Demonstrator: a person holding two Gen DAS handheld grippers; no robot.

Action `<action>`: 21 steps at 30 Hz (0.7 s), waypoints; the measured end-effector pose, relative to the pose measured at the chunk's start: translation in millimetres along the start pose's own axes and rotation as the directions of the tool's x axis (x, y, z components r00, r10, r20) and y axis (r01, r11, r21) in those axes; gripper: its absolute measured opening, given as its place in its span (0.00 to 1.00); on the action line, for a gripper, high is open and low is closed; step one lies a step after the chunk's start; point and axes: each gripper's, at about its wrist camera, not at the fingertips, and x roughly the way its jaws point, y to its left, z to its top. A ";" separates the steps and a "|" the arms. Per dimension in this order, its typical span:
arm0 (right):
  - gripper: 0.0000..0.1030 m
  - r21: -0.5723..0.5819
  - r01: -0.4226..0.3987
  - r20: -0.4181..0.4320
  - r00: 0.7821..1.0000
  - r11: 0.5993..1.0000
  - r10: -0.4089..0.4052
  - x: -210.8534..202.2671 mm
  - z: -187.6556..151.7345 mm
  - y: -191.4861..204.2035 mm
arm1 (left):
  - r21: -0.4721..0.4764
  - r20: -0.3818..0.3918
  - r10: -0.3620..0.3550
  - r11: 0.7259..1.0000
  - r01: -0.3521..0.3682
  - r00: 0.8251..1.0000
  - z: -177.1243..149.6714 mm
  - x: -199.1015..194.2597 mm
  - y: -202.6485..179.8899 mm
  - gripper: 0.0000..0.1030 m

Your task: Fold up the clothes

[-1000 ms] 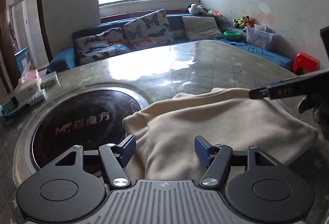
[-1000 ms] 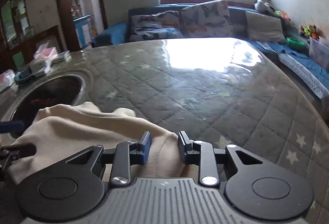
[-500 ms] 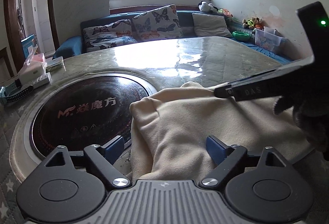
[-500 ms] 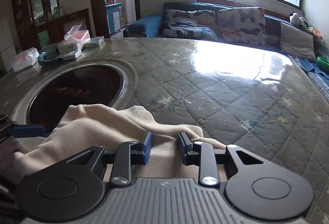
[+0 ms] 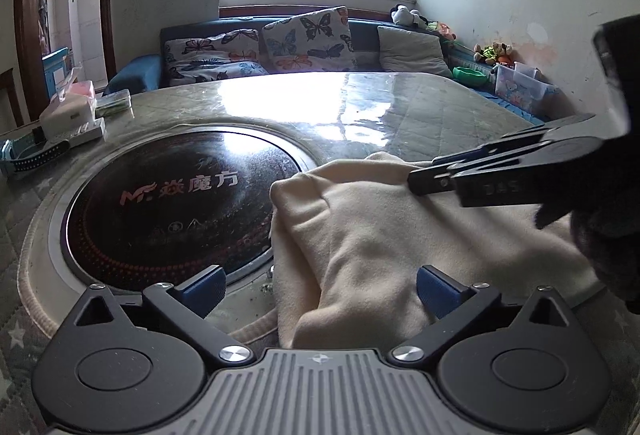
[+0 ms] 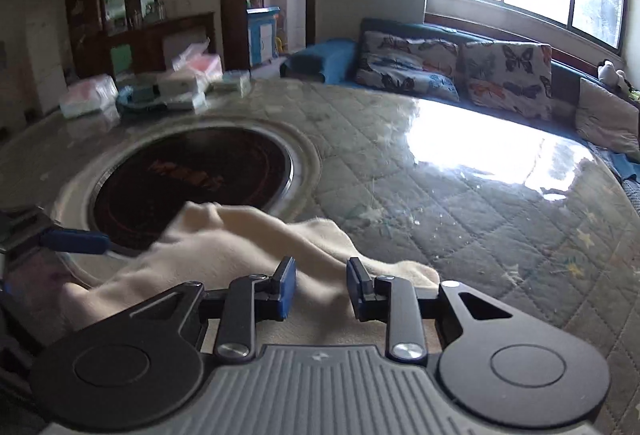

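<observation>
Garment: one cream fleece cloth [image 5: 384,235], lying bunched on the quilted table [image 6: 460,203]. Its far-left corner overlaps the rim of the round black cooktop [image 5: 176,195] set into the table; the rest spreads away from the cooktop to the right.

Left gripper [image 5: 320,289]: fingers wide apart, blue pads on either side of a raised ridge of the cloth at its near edge. One pad stands over the cooktop rim, the other over the cloth. No grip is made; whether the pads touch the fabric cannot be told.

Right gripper [image 6: 320,285]: fingers part-open, a clear gap between the pads, with fabric showing in and beyond the gap. Nothing is clamped. In the left wrist view this tool reaches over the far-right part of the cloth, on the side away from the cooktop.

Condition of cloth: rumpled, with soft ridges and a rolled hem along the cooktop side. Some layering shows at the near edge, but no flat, squared fold is visible.

Progress, as judged: early or middle stage. The cloth may have been doubled once; it is neither smoothed nor compact.

Outstanding: take hold of an edge or corners, carry them across, flatten, and repeat until the piece lies neat.

Other items: boxes and packets [image 5: 72,115] beyond the cooktop, clear of the work.
</observation>
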 end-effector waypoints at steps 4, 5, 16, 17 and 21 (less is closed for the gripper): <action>0.27 -0.010 -0.011 0.002 1.000 1.000 0.011 3.8 5.2 5.2 | -0.004 -0.001 0.000 1.000 0.000 1.000 -2.4 -7.2 4.7 1.00; 0.27 -0.012 -0.014 0.002 1.000 1.000 0.014 4.8 6.6 6.5 | -0.007 -0.001 0.002 1.000 -0.002 1.000 -3.2 -10.2 6.5 1.00; 0.27 -0.190 -0.085 0.004 0.996 0.978 0.088 -12.6 -11.2 65.3 | -0.113 0.065 0.064 0.992 -0.057 0.996 -13.3 -45.3 46.6 1.00; 0.27 -0.203 -0.089 0.006 0.996 0.975 0.092 -13.6 -14.2 71.6 | -0.123 0.069 0.080 0.990 -0.071 0.994 -14.2 -47.9 50.4 1.00; 0.23 -0.275 -0.061 0.020 0.997 0.960 0.069 -9.0 -26.8 97.2 | -0.192 0.065 0.123 0.975 -0.109 0.990 -15.3 -54.1 65.3 1.00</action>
